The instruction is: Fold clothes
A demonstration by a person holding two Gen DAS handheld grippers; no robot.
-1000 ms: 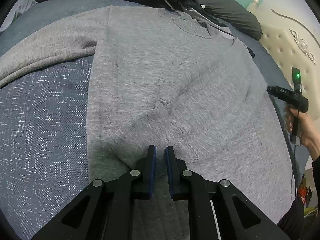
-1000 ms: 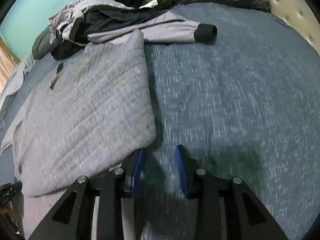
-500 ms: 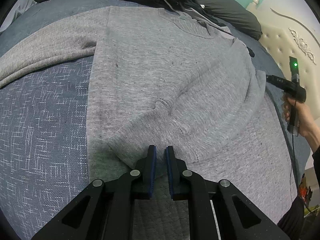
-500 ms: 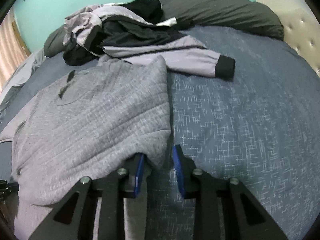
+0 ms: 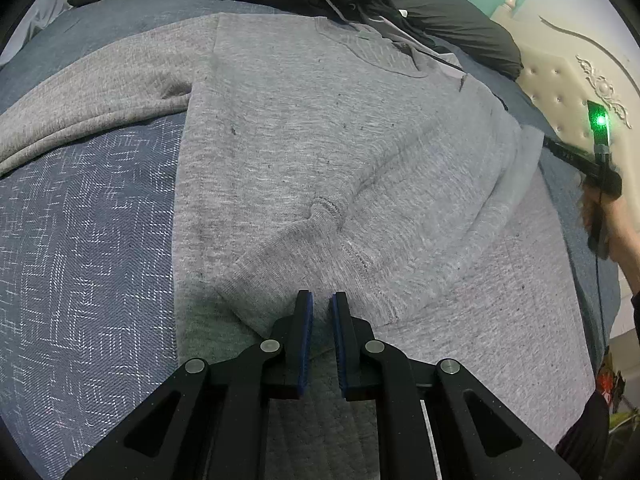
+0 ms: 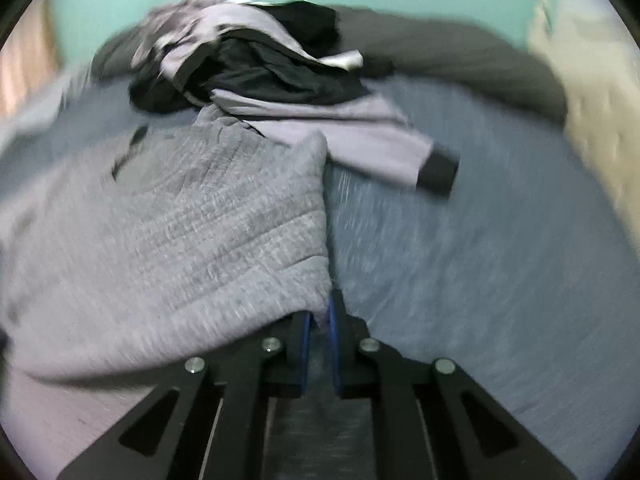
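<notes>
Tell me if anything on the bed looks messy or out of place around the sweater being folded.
Yes. Beyond the grey sweater, a crumpled heap of black and lilac clothes lies unfolded near the dark pillow, and one lilac sleeve with a black cuff trails out across the blue bedspread. The sweater's left sleeve is still spread wide.

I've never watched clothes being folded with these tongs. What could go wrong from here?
The right gripper has just closed on only the very edge of the grey sweater, so the fabric might slip out as it lifts. The left gripper pinches a folded sleeve cuff; pulling could undo that fold. The jacket pile lies against the sweater's collar and might get dragged along.
</notes>
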